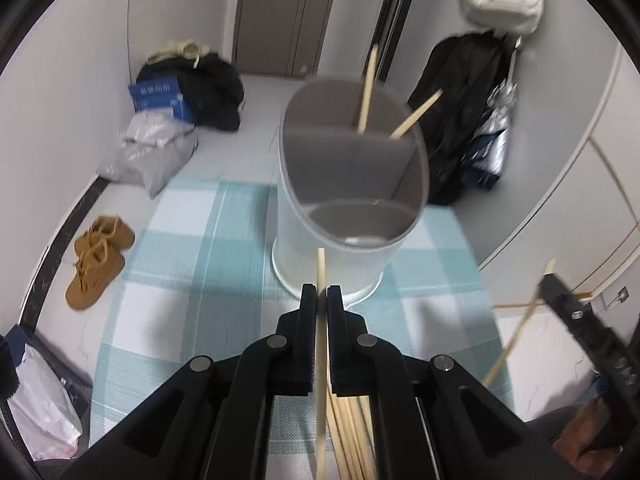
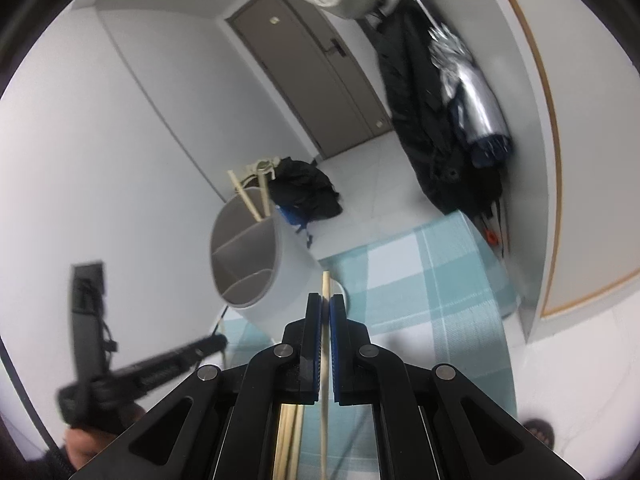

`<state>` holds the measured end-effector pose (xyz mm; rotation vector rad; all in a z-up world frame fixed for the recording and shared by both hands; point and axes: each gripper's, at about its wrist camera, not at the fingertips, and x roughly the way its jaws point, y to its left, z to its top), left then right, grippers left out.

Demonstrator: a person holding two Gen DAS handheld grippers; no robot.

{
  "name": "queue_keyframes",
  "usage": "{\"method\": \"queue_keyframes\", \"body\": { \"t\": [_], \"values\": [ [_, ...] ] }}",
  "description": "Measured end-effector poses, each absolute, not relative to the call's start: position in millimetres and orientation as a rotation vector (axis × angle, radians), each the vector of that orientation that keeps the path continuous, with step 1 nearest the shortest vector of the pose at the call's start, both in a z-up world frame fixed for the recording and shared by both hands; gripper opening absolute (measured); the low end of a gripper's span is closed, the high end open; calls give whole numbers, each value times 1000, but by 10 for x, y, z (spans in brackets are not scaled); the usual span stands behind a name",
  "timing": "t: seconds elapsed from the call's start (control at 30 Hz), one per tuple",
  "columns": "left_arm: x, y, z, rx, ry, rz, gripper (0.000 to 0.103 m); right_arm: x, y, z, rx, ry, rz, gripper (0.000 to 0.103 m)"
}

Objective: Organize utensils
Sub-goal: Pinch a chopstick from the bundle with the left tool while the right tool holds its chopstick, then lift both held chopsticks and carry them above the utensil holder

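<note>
- the left gripper (image 1: 321, 292) tilts steeply down toward the white utensil holder (image 1: 336, 256), its jaws clenched on one wooden chopstick (image 1: 321, 268) whose tip pokes past the fingertips.
- the right gripper (image 2: 325, 304) points less steeply, also clenched on a single chopstick (image 2: 326, 284).
- the holder stands on a blue checked mat (image 1: 192, 264); two chopsticks (image 1: 368, 88) lean in its far compartment.
- a loose pile of chopsticks (image 1: 352, 440) lies under the left gripper.

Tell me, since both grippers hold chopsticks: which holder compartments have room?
The utensil holder has bare near and middle compartments. The far one already holds two chopsticks. The checked mat left of the holder is bare; loose chopsticks crowd beneath the left gripper.
</note>
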<state>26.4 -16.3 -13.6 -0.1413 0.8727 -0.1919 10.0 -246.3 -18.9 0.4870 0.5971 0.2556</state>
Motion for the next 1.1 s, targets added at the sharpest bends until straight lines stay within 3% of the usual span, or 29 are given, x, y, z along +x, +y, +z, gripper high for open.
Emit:
{"method": "queue_keyframes", "body": {
  "t": [0.37, 1.1],
  "values": [
    [93, -221, 65, -122, 758, -304, 1, -122, -2035, 92, 333, 524, 268, 3],
    [81, -304, 391, -70, 825, -391, 1, -46, -1840, 222, 366, 501, 282, 3]
  ]
}}
